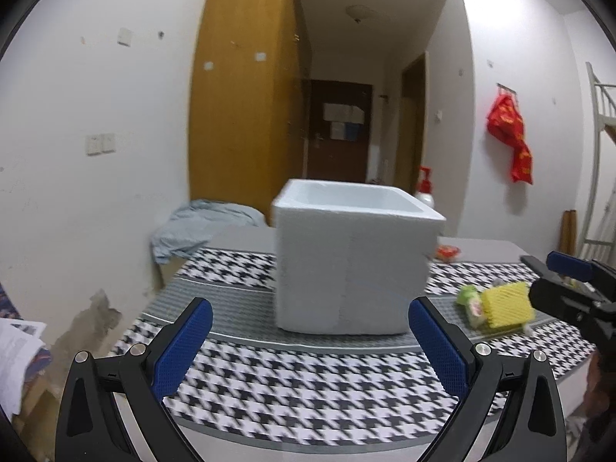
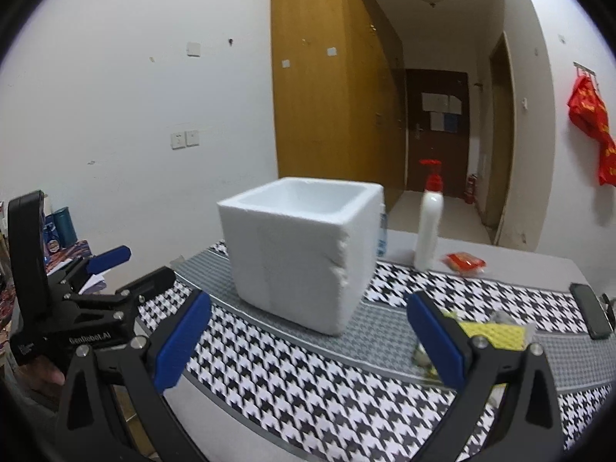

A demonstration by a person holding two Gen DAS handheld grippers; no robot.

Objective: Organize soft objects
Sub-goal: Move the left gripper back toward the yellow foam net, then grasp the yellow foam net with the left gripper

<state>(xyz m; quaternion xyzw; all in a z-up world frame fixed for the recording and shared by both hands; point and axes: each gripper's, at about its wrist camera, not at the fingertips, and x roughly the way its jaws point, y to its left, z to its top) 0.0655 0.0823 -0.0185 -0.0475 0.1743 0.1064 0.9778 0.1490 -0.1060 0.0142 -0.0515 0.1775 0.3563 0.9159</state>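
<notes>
A white foam box (image 1: 354,258) (image 2: 300,246), open at the top, stands on the houndstooth cloth. Right of it lie a yellow sponge (image 1: 506,304) (image 2: 496,335) and a green soft packet (image 1: 469,300). My left gripper (image 1: 310,342) is open, in front of the box, with nothing between its fingers. My right gripper (image 2: 308,340) is open too, its right finger (image 2: 439,342) just in front of the yellow sponge. In the left wrist view the right gripper (image 1: 554,269) appears at the right edge, close to the sponge. The left gripper (image 2: 127,261) shows at the left of the right wrist view.
A white pump bottle with a red top (image 2: 429,223) and a red packet (image 2: 464,261) sit behind the box. A dark phone (image 2: 591,310) lies at the table's right. A blue cloth heap (image 1: 200,227) lies by the left wall, papers (image 1: 19,350) lower left.
</notes>
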